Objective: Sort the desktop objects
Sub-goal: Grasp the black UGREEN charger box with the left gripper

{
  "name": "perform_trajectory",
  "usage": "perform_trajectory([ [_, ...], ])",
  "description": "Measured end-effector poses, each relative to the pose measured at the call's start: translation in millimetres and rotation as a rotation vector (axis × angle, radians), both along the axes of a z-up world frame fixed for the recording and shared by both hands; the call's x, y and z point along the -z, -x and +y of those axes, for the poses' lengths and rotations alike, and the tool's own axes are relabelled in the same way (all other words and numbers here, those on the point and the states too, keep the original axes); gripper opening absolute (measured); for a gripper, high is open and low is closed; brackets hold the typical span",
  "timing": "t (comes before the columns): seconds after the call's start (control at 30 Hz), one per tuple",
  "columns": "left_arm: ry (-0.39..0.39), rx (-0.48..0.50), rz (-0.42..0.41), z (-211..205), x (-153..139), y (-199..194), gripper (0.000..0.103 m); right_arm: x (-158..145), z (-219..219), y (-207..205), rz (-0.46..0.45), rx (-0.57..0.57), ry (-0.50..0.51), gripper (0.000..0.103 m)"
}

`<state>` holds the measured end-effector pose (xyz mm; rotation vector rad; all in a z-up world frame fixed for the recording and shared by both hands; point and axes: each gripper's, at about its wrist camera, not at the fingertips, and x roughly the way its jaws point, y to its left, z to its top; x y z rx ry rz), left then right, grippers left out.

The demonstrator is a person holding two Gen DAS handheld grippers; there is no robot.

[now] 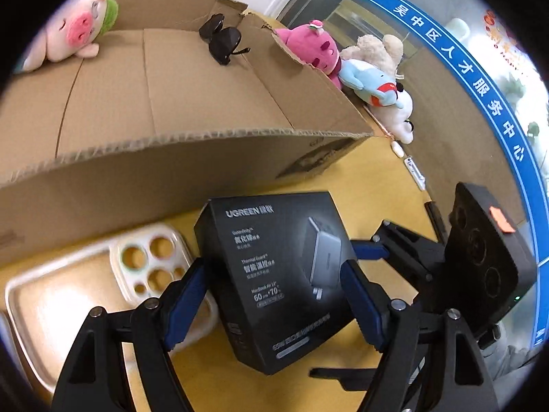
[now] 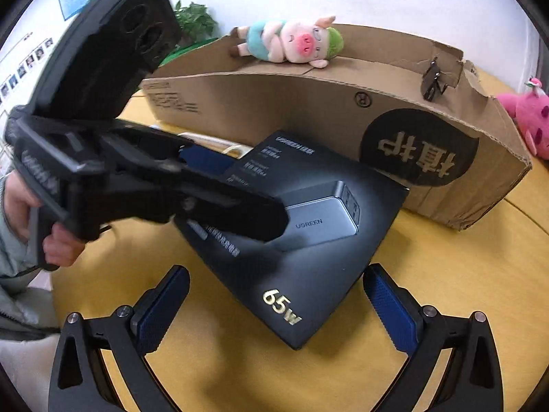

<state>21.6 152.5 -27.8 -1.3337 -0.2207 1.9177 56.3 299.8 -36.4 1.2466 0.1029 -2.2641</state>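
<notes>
A black UGREEN charger box (image 1: 274,274) sits tilted on the yellow table (image 1: 370,185), just in front of an open cardboard box (image 1: 137,103). My left gripper (image 1: 274,295) is shut on the charger box, its blue pads against both sides. In the right wrist view the charger box (image 2: 308,240) lies between the left gripper (image 2: 219,185) and my right gripper (image 2: 274,298), which is open and empty just short of the box's near corner. A pig plush (image 1: 79,31) and black sunglasses (image 1: 223,37) lie inside the cardboard box.
A cream phone case (image 1: 103,274) lies on the table left of the charger box. Pink, beige, blue and white plush toys (image 1: 360,68) lie beside the cardboard box at the table's far edge. A green plant (image 2: 195,20) stands behind the box.
</notes>
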Motion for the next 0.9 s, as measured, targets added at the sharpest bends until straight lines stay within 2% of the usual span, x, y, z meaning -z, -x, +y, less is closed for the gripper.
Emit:
perform_trajectory([
  [0.13,0.022,0.039,-0.026,0,0,-21,0.077,-1,2,-27,-0.028,-0.061,0.038,0.103],
  [0.27,0.048,0.041,-0.019,0,0,-33,0.077,1,-1,-46,0.025,-0.091,-0.060,0.102],
  [0.47,0.056,0.050,-0.037,6,10,-33,0.078,4,3,-36,0.045,-0.066,-0.041,0.099],
  [0.53,0.033,0.032,-0.046,2,12,-32,0.077,11,-4,-33,0.046,-0.057,-0.081,0.099],
  [0.73,0.032,-0.008,-0.021,-7,3,-36,0.070,8,-5,-41,0.068,-0.020,-0.069,0.092],
  [0.9,0.020,-0.039,0.053,-13,-27,-42,0.070,-13,-7,-43,0.126,-0.010,-0.049,0.092],
])
